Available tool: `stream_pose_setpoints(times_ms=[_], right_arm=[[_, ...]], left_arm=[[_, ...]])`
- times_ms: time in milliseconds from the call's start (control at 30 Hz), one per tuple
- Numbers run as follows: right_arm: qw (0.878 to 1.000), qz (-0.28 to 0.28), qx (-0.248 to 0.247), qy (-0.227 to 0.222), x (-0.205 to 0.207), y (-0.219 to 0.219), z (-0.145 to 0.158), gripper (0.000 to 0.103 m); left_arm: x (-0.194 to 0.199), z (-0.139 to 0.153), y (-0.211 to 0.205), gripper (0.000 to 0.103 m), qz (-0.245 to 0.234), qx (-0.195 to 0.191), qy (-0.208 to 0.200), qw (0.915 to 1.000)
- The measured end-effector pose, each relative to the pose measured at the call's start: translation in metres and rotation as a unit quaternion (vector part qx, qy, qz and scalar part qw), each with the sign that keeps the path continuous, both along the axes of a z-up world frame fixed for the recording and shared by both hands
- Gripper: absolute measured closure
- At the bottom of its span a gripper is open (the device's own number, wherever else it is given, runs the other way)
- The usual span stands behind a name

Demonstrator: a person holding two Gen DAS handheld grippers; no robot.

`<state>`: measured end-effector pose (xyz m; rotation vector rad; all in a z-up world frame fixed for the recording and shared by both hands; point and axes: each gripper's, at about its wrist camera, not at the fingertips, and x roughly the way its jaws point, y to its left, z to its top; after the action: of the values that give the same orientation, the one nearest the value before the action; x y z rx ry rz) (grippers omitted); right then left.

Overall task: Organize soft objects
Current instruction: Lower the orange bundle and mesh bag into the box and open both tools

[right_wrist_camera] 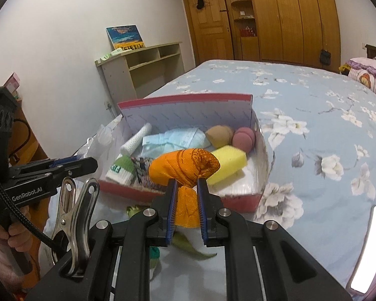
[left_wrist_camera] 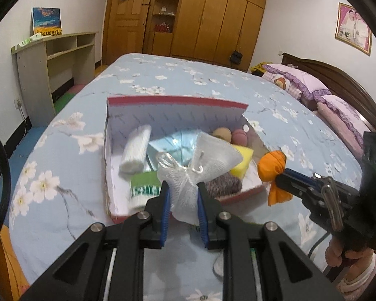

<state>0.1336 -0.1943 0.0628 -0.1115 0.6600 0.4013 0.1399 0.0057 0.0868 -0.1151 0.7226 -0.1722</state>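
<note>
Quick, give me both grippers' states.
Left gripper: shut on the mesh pouch.
Right gripper: shut on the orange cloth.

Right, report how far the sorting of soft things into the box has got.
Done: the red box already holds a white roll, a yellow sponge, two round puffs and folded items. In hand: the left gripper is shut on a white mesh pouch, and the right gripper on an orange cloth bundle. Left: both must go in, plus something green on the bed below.
</note>
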Motion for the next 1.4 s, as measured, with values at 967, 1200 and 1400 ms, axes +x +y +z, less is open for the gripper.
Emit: stream_pose_setpoints(times_ms=[967, 1200, 1400], right_arm=[[1.000, -0.018, -0.020, 0.006, 0.078, 0.011, -0.015, 0.086], [0.999, -0.022, -0.025, 0.010, 0.082, 0.012, -0.020, 0.086], [0.999, -0.027, -0.019, 0.015, 0.084, 0.008, -0.021, 0.081]], left_arm=[[0.078, -0.032, 0.009, 0.083, 0.036, 0.028, 0.025, 0.9986], [0.083, -0.037, 0.009, 0.082, 0.035, 0.030, 0.031, 0.9985], [0.081, -0.035, 0.008, 0.078, 0.035, 0.033, 0.029, 0.9984]])
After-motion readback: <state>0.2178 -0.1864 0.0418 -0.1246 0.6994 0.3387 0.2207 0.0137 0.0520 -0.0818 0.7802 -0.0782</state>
